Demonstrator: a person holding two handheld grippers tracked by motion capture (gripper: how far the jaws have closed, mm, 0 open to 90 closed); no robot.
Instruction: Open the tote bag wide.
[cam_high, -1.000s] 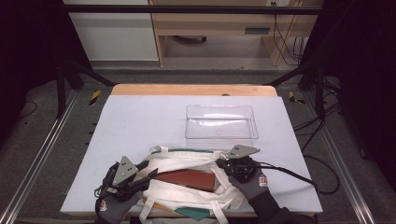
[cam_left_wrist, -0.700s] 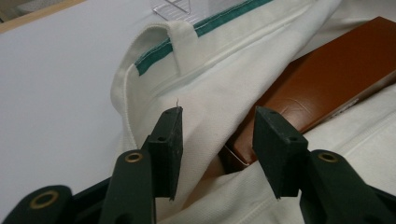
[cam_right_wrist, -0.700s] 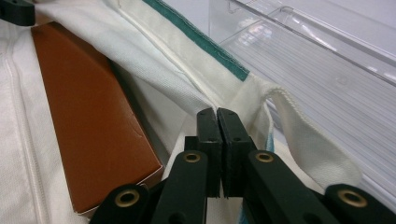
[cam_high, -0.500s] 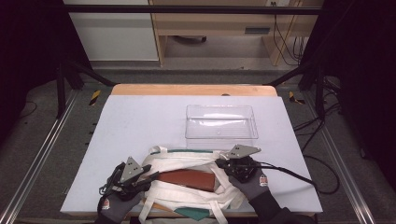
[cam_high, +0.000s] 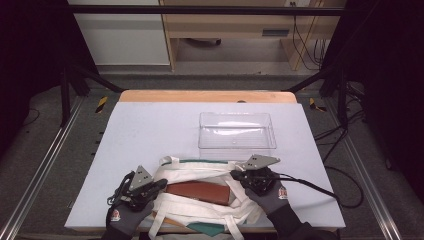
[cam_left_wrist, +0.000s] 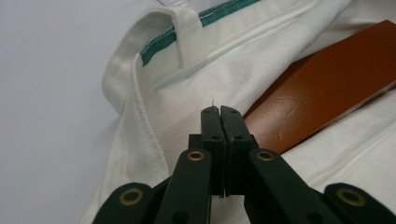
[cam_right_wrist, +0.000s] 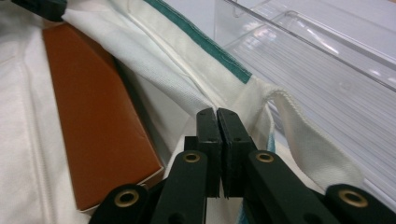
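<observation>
My left gripper (cam_high: 159, 184) has just clenched on the bag (cam_high: 200, 167) rim at nine o'clock; my right gripper (cam_high: 235, 174) pinches it at three, box (cam_high: 199, 191) between.

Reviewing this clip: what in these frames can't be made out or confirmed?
- Cloth between the pads: in both gripper views the jaws stand together over the white bag; whether the left hand-held gripper or the right hand-held gripper pinches fabric can't be told.
- Brown box: partly covered by bag fabric in the high view; any label is hidden.
- Bag's near end: cut off by the high view's bottom edge.
- Clear tray: cropped by the right gripper view's edge.
</observation>
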